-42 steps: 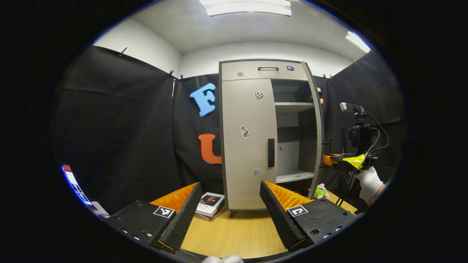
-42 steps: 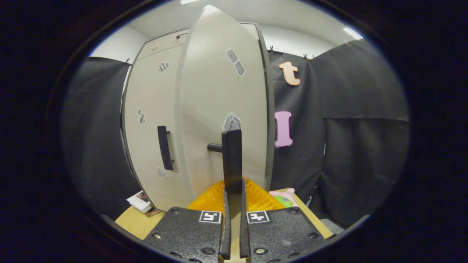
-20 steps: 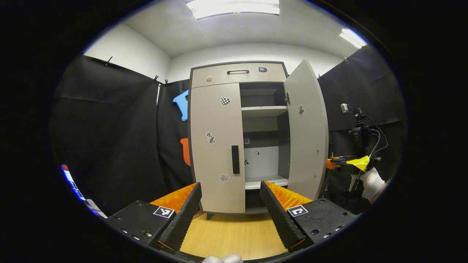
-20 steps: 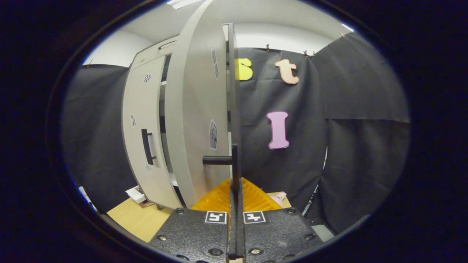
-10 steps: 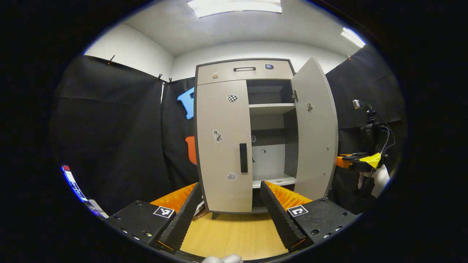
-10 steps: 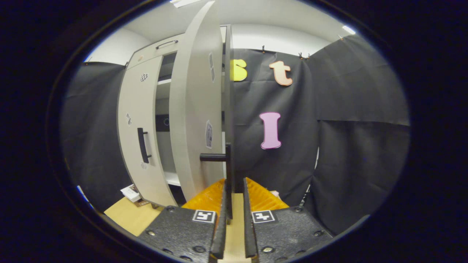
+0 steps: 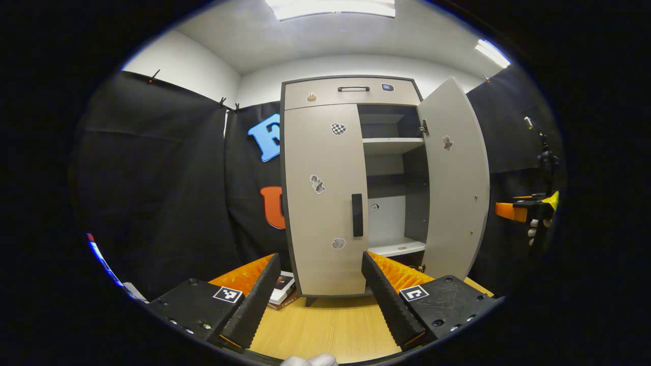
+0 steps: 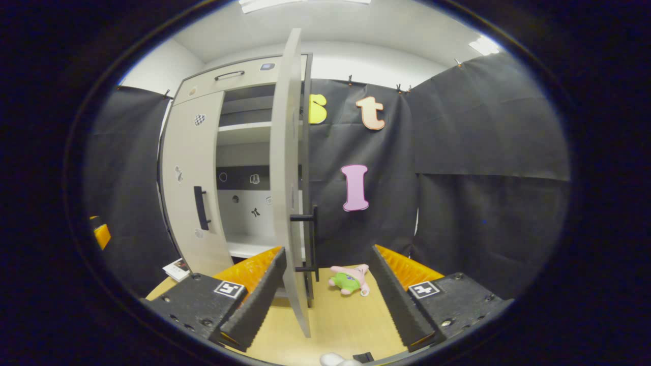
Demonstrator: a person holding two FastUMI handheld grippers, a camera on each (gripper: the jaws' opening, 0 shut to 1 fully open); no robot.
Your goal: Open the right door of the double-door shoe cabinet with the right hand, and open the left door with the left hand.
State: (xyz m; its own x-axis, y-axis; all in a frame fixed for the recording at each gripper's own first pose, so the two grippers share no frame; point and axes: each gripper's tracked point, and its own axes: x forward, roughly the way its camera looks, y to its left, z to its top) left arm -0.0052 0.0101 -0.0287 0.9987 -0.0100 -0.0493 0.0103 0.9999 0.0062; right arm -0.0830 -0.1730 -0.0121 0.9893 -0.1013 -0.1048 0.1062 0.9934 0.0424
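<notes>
Right door (image 8: 286,168) swung wide at frame centre, right gripper (image 8: 325,292) fingers spread wide (holding nothing), left door (image 7: 325,193) closed, left gripper (image 7: 320,292) fingers spread wide above worktop (image 7: 325,330).

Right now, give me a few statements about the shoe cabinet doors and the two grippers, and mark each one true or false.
1. The right door stands swung open. True.
2. The left door is open too. False: it sits closed, flush with the cabinet front.
3. The right gripper is clamped on the right door's handle. False: its jaws are spread wide and the handle stands free between them.
4. The left gripper is open and faces the left door's handle without touching it. True.
5. A small plush toy lies on the wooden surface beyond the open door. True.
</notes>
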